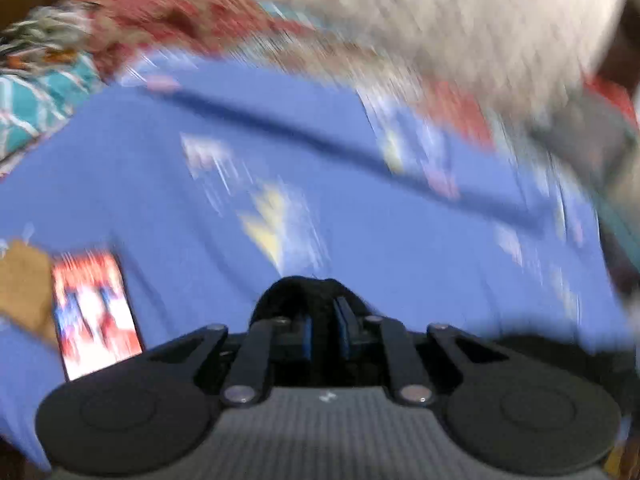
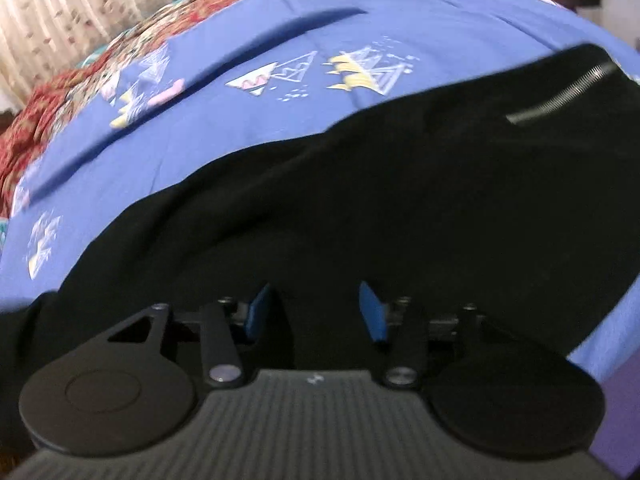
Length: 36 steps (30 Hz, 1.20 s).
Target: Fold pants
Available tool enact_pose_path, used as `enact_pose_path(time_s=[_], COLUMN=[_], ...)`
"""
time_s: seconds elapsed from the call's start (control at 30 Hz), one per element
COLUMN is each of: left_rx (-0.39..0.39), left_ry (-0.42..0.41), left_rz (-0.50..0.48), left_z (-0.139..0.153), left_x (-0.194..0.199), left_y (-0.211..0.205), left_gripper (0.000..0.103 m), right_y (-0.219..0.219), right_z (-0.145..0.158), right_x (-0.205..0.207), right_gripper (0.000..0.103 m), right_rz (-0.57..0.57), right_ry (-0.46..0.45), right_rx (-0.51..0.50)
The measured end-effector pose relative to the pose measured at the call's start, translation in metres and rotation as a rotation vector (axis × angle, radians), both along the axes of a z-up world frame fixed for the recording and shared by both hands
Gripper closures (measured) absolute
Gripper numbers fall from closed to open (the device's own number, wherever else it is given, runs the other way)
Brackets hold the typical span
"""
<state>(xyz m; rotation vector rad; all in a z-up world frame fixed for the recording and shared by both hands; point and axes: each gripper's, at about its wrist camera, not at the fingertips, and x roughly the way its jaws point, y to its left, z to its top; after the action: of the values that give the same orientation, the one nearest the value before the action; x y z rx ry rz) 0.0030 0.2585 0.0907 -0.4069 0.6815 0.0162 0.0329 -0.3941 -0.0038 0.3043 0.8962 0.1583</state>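
Two grippers work over black pants (image 2: pixel 360 200) spread on a blue printed bedsheet (image 2: pixel 248 12). Right gripper (image 2: pixel 316 312): jaws apart, nothing between the blue pads (image 2: pixel 372 312), hovering directly above the pants. Seen from this gripper, the garment runs as a long band from lower left to upper right, its zip pocket (image 2: pixel 560 94) at the far upper-right end, so that end probably leads toward the waist. Left gripper (image 1: pixel 324 324): jaws together on a bunch of black fabric, apparently another part of the pants, though blur leaves this unsure. Judged nearer the pants' middle, the right gripper would reach straight down for its next grasp
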Motion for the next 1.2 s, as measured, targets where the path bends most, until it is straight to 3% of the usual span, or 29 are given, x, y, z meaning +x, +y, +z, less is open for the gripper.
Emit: enact_pose_path(time_s=[0.07, 0.2, 0.23, 0.27, 0.33, 0.37, 0.47, 0.6, 0.7, 0.8, 0.83, 0.9, 0.93, 1.0, 1.03, 1.1, 1.2], left_rx=[-0.046, 0.032, 0.066, 0.072, 0.011, -0.019, -0.086, -0.189, -0.243, -0.284, -0.302, -0.325, -0.333, -0.358, -0.38, -0.42, -0.499], left_ry=[0.023, 0.181, 0.17, 0.155, 0.106, 0.075, -0.015, -0.055, -0.073, -0.087, -0.08, -0.062, -0.056, -0.052, -0.046, -0.034, -0.039], left_rz=[0.017, 0.021, 0.029, 0.033, 0.053, 0.058, 0.095, 0.158, 0.176, 0.195, 0.199, 0.204, 0.205, 0.198, 0.19, 0.177, 0.165], left_z=[-0.014, -0.061, -0.062, -0.059, -0.047, -0.039, -0.018, -0.019, -0.024, -0.034, -0.039, -0.047, -0.052, -0.06, -0.065, -0.074, -0.086], left_x=[0.025, 0.049, 0.043, 0.037, 0.011, 0.0, -0.045, -0.085, -0.1, -0.121, -0.125, -0.129, -0.131, -0.129, -0.124, -0.113, -0.091], left_y=[0.017, 0.0, -0.005, -0.005, 0.005, 0.009, 0.032, 0.049, 0.048, 0.042, 0.041, 0.04, 0.038, 0.036, 0.035, 0.033, 0.029], left_gripper=[0.09, 0.081, 0.07, 0.05, 0.034, 0.032, 0.027, 0.03, 0.031, 0.031, 0.031, 0.031, 0.031, 0.031, 0.031, 0.03, 0.03], right_y=[0.001, 0.022, 0.025, 0.027, 0.028, 0.03, 0.066, 0.18, 0.281, 0.359, 0.384, 0.418, 0.425, 0.413, 0.404, 0.397, 0.402], right_z=[-0.004, -0.002, -0.001, 0.0, 0.014, 0.025, 0.06, 0.083, 0.075, 0.048, 0.034, 0.016, 0.021, 0.042, 0.053, 0.074, 0.091], right_x=[0.005, 0.009, 0.009, 0.012, 0.007, 0.005, 0.002, 0.004, -0.002, 0.0, 0.004, 0.024, 0.041, 0.072, 0.079, 0.085, 0.077], right_gripper=[0.043, 0.037, 0.036, 0.037, 0.039, 0.039, 0.038, 0.037, 0.03, 0.029, 0.034, 0.088, 0.094, 0.095, 0.095, 0.095, 0.094], right_rz=[-0.009, 0.041, 0.058, 0.076, 0.094, 0.119, 0.352, 0.836, 1.152, 1.338, 1.361, 1.341, 1.282, 1.177, 1.105, 0.948, 0.816], right_ry=[-0.004, -0.026, -0.027, -0.023, -0.047, -0.104, -0.258, -0.35, -0.424, -0.447, -0.445, -0.373, -0.312, -0.219, -0.225, -0.306, -0.459], right_rx=[0.0, -0.102, -0.126, -0.145, -0.133, -0.108, -0.095, -0.083, -0.13, -0.238, -0.312, -0.389, -0.32, -0.037, 0.043, 0.072, -0.014])
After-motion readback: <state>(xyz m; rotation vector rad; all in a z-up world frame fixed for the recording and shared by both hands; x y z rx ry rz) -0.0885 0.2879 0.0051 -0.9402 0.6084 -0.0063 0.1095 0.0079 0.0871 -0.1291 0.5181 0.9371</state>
